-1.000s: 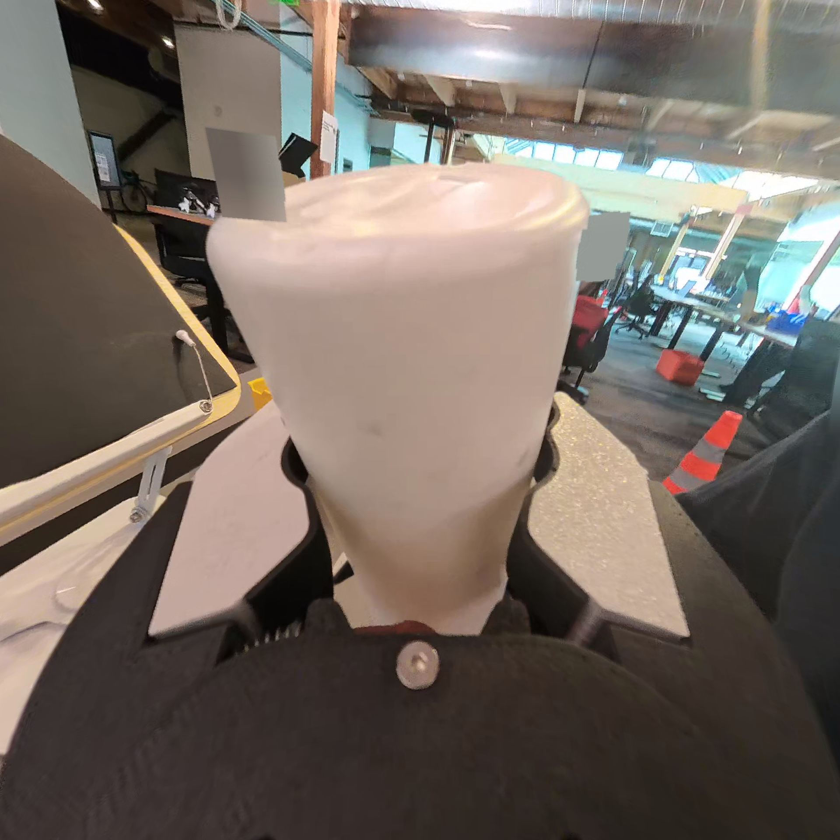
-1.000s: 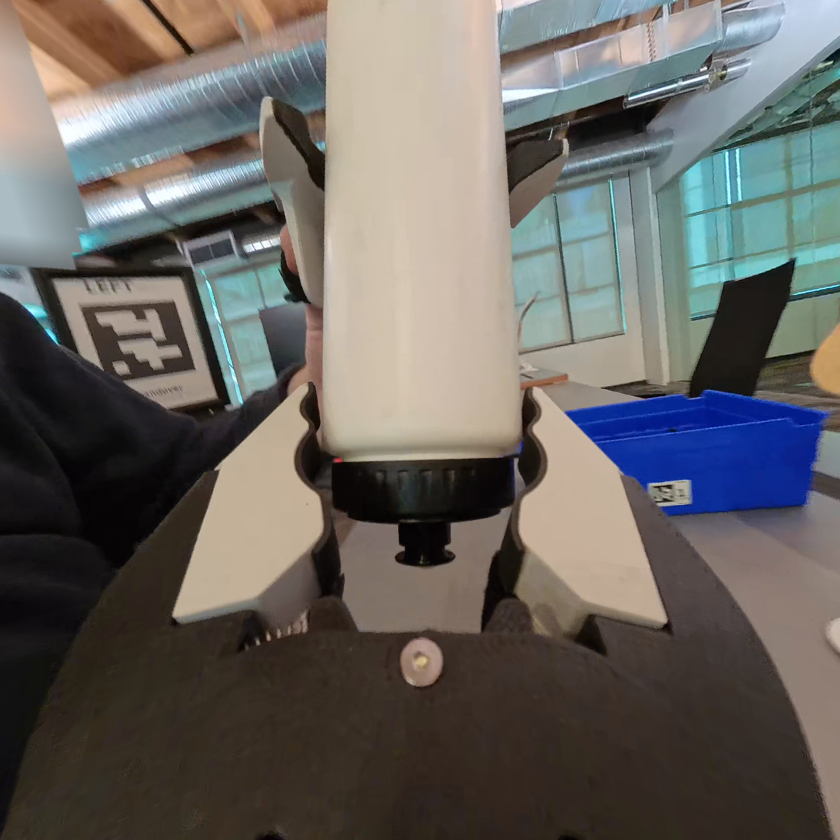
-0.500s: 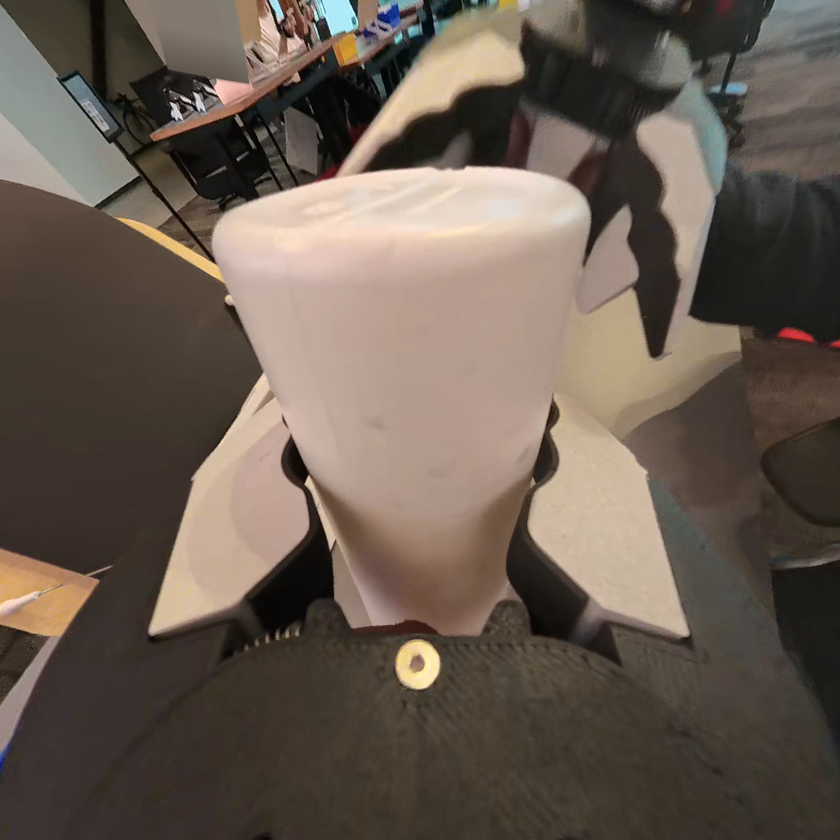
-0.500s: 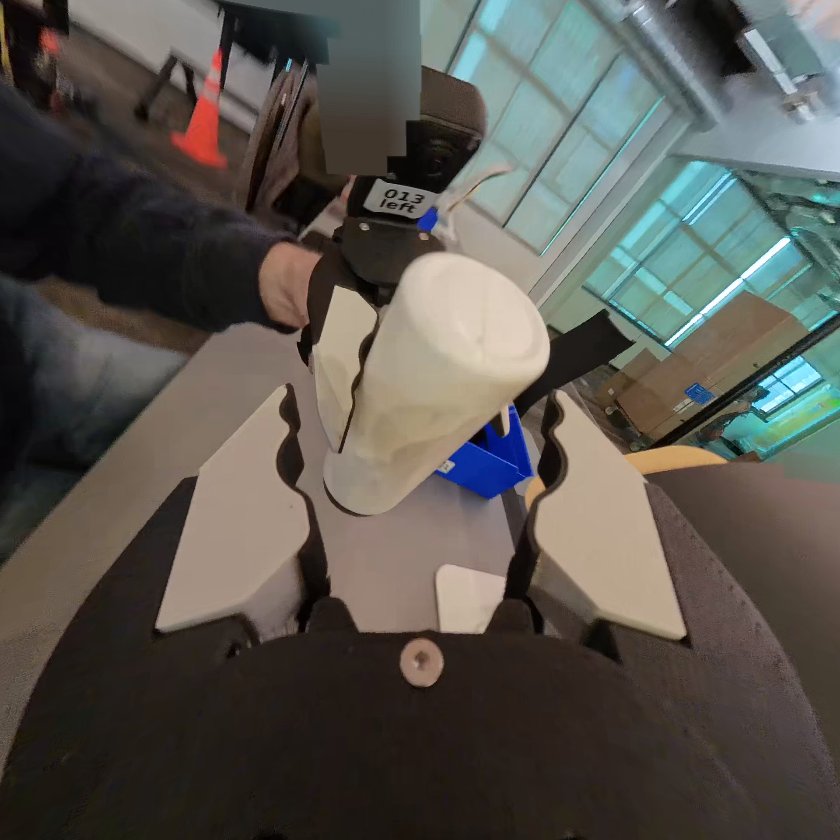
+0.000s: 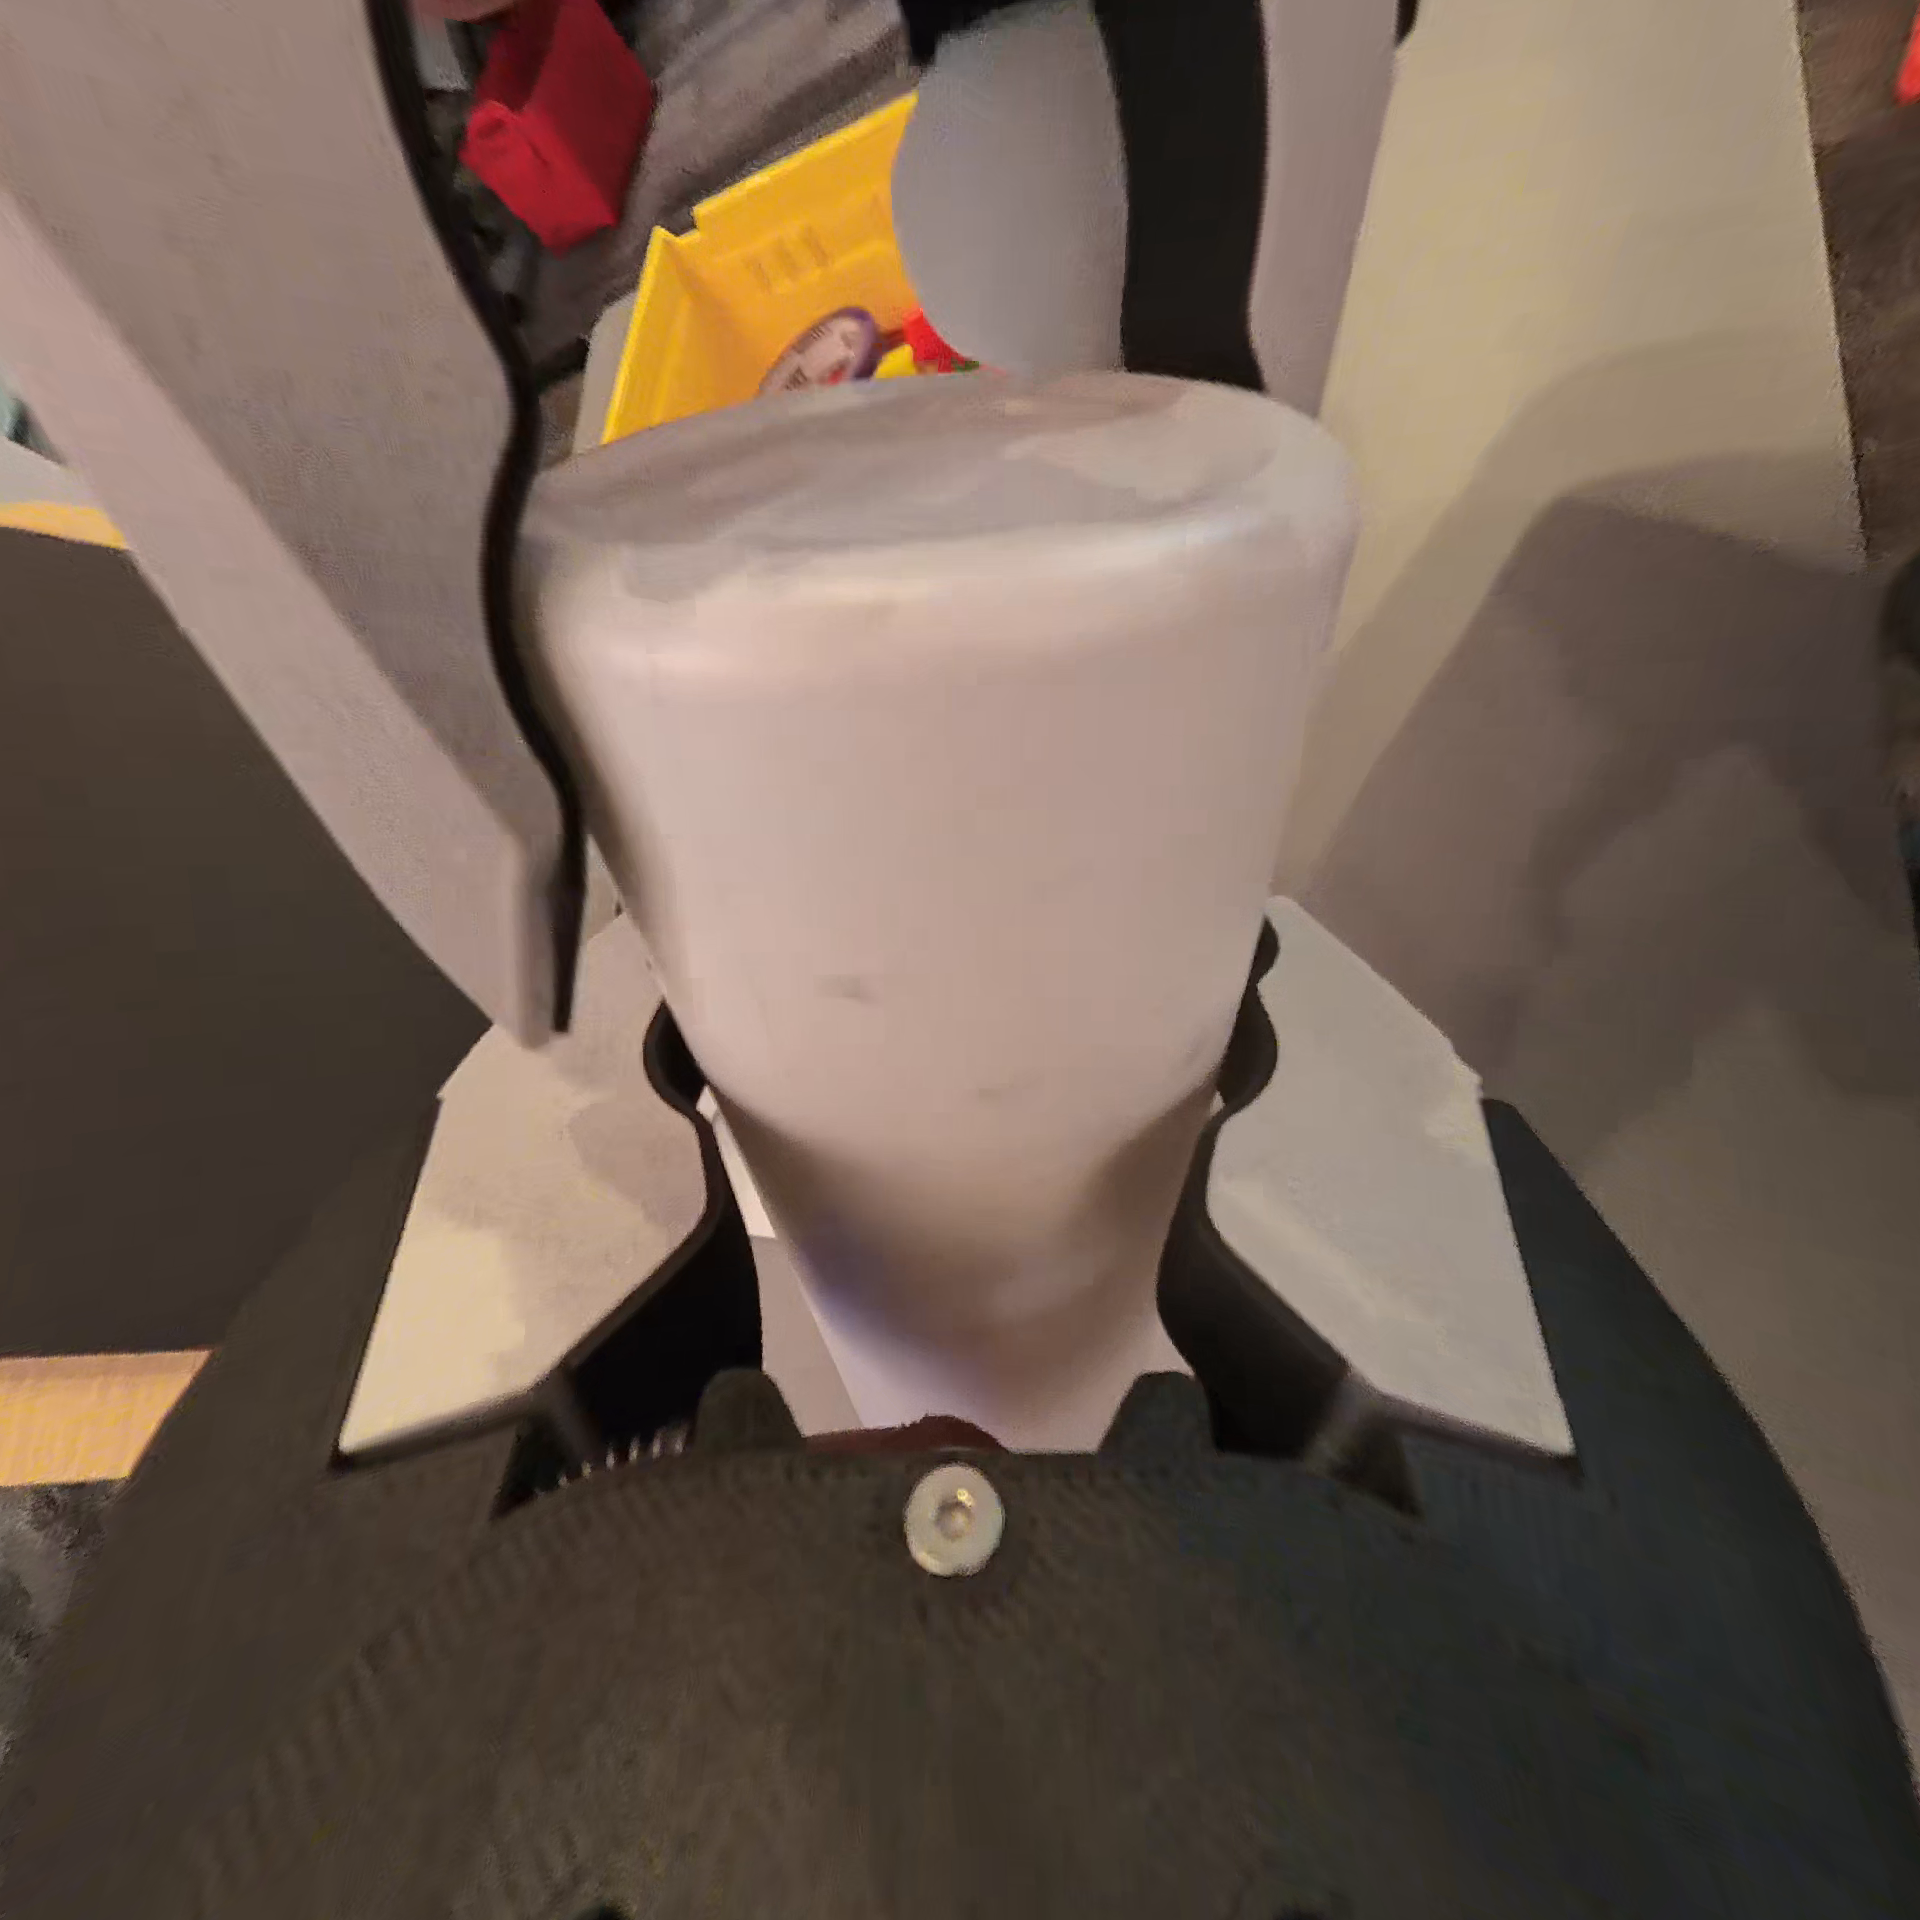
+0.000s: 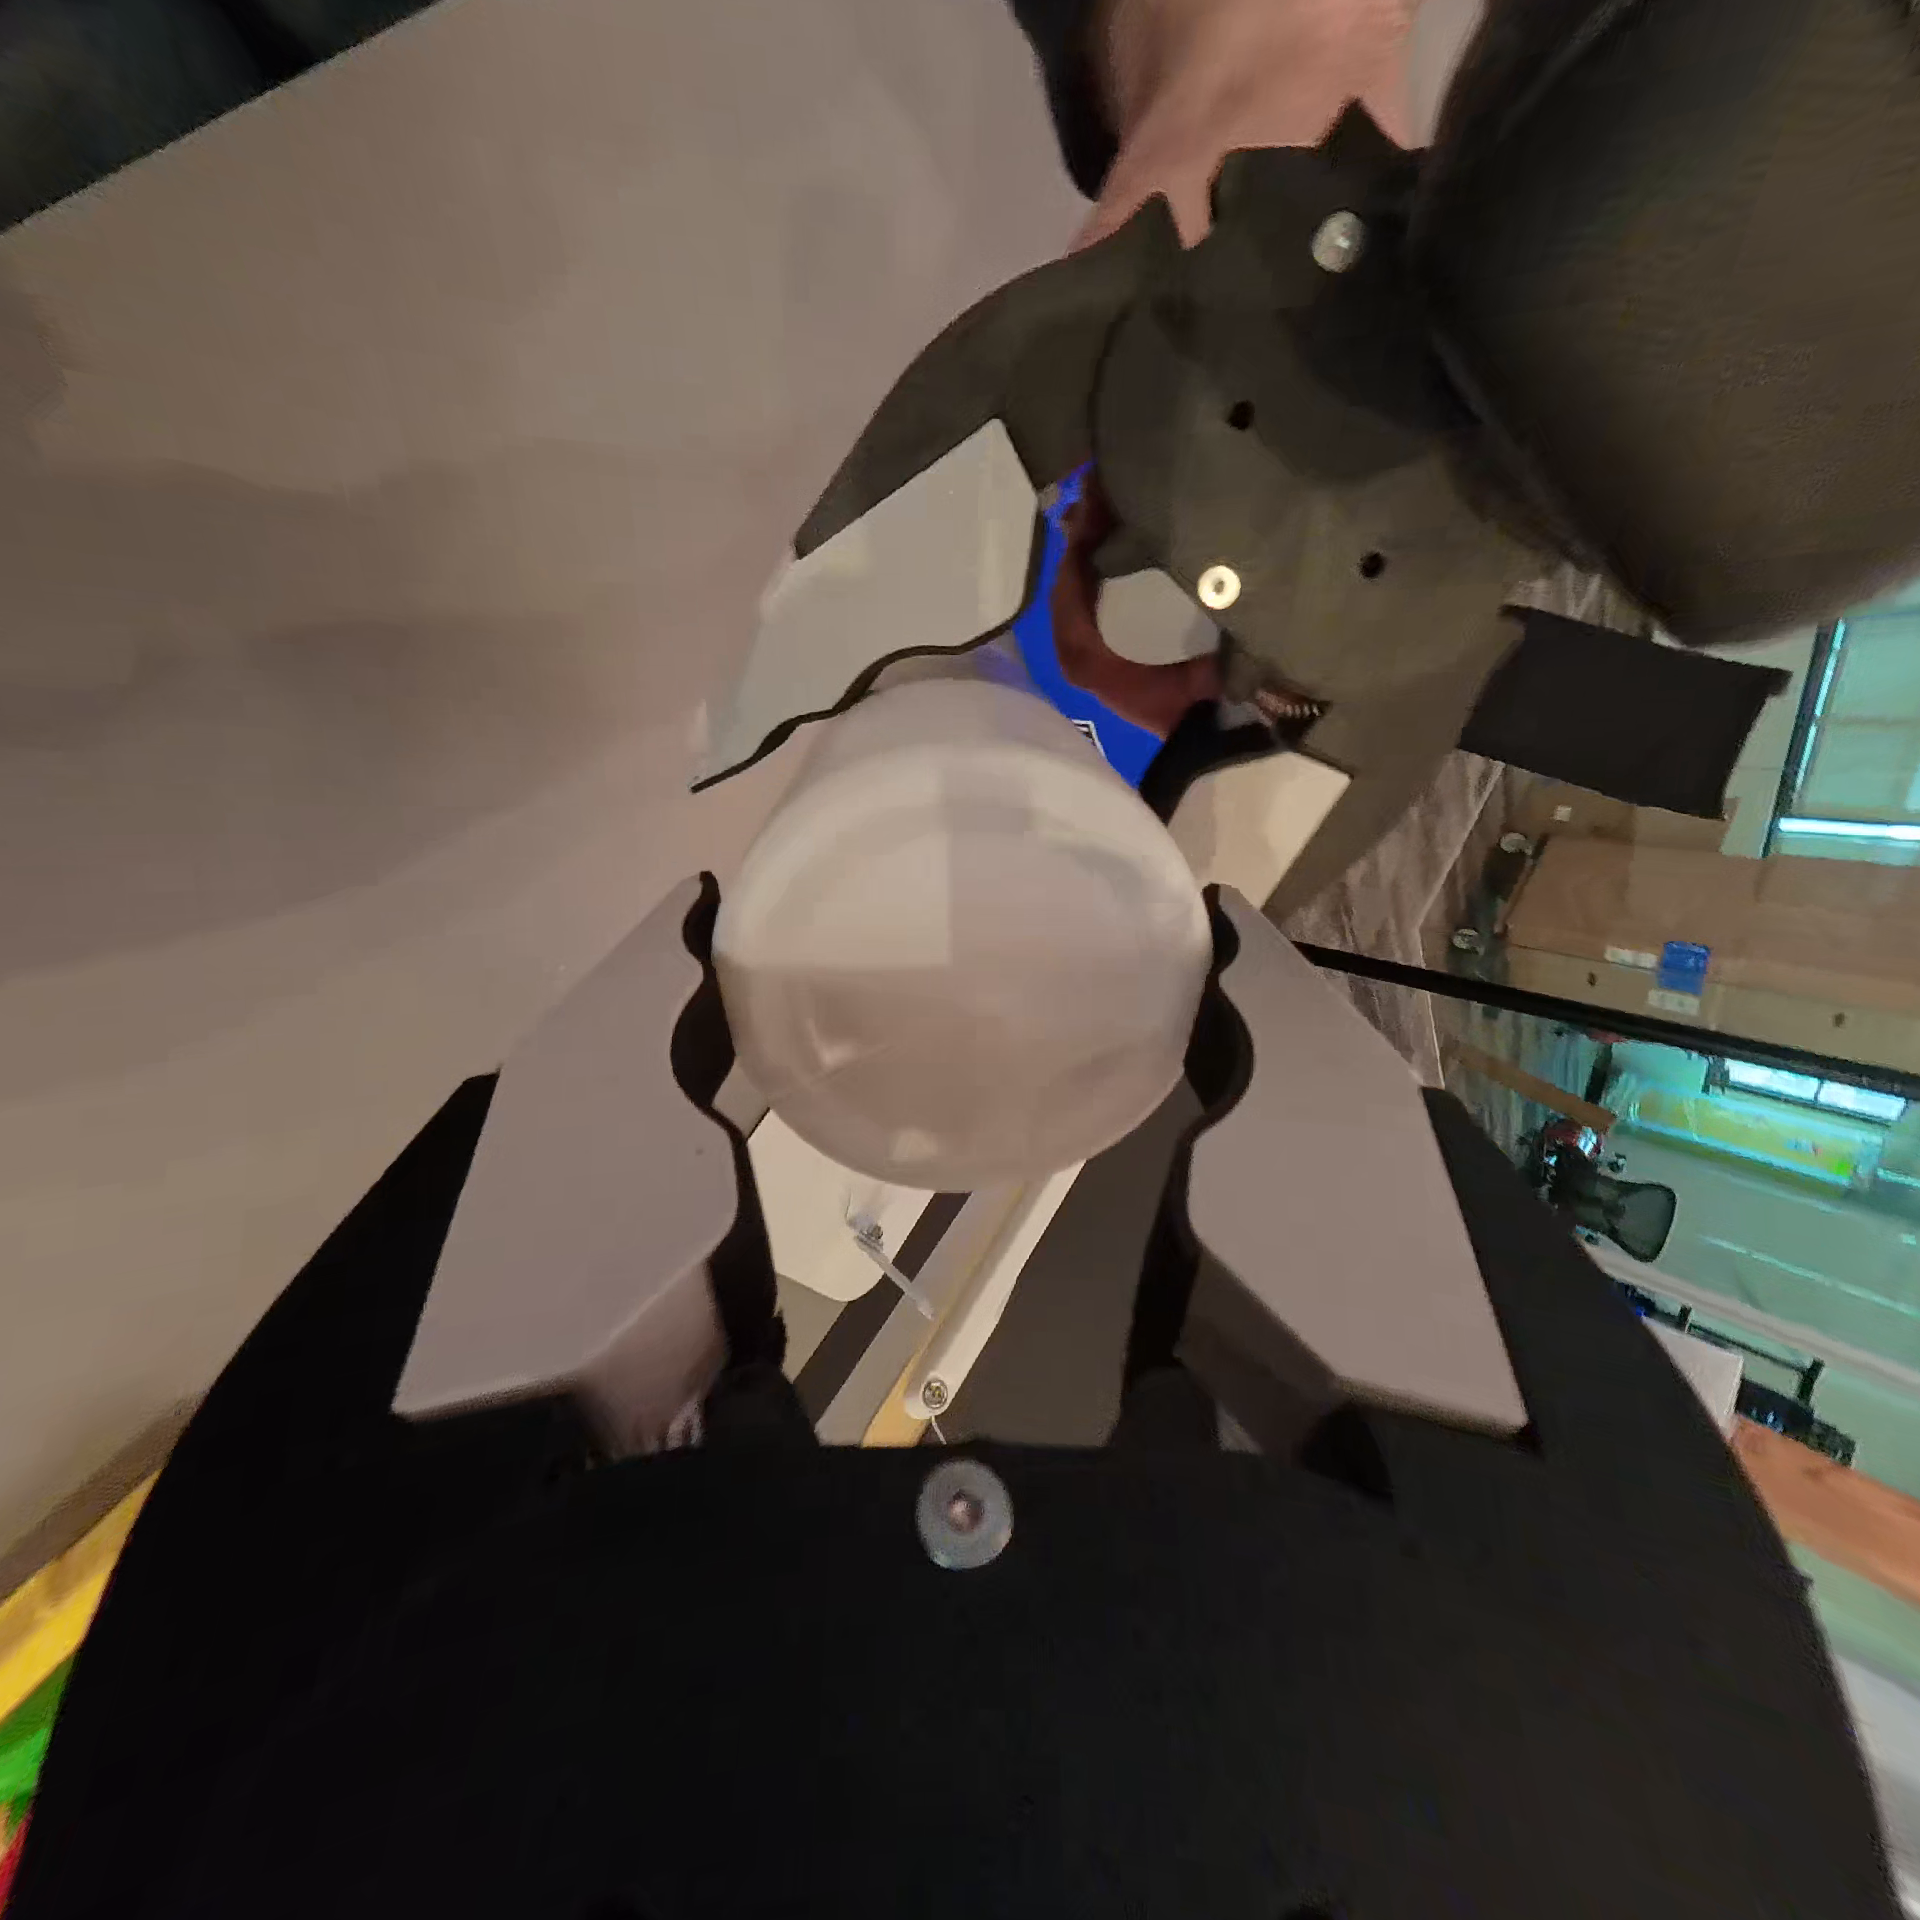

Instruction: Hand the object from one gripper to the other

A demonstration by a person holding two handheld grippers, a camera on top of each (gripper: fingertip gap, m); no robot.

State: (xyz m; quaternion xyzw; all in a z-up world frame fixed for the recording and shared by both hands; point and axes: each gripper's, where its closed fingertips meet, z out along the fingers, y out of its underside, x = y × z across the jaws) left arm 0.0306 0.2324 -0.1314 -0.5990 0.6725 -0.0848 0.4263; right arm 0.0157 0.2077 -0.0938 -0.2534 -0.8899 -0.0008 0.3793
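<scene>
Now the tall white plastic bottle [image 5: 935, 790] is seen clamped low on its body by the left gripper [image 5: 951, 1049], whose 2 pale fingers [image 5: 561, 1226] are pressed against either side of it; its flat base end points away from the camera. In the left wrist view, the right gripper's pale fingers [image 5: 260, 436] are reached in from above, 1 lying along the bottle's left side by the base and the other, beyond the bottle's far right, mostly hidden.

In the right wrist view, the bottle's round base [image 6: 961, 956] is faced straight at the camera and is seated between the tips of the right gripper [image 6: 961, 966]. Both wavy black pads [image 6: 701, 997] are touching its rim, so the jaws are closed onto the base end. The left gripper [image 6: 1039, 717] is seen farther off, gripping the bottle from the far end, with a hand [image 6: 1247, 94] partly shown behind it. The bottle is thus held in the air by both grippers at once, above a grey tabletop [image 6: 364, 468].

A yellow plastic bin [image 5: 769, 270] holding small colourful items is seen beyond the bottle, and a blue bin [image 6: 1049, 634] is glimpsed behind the left gripper.
</scene>
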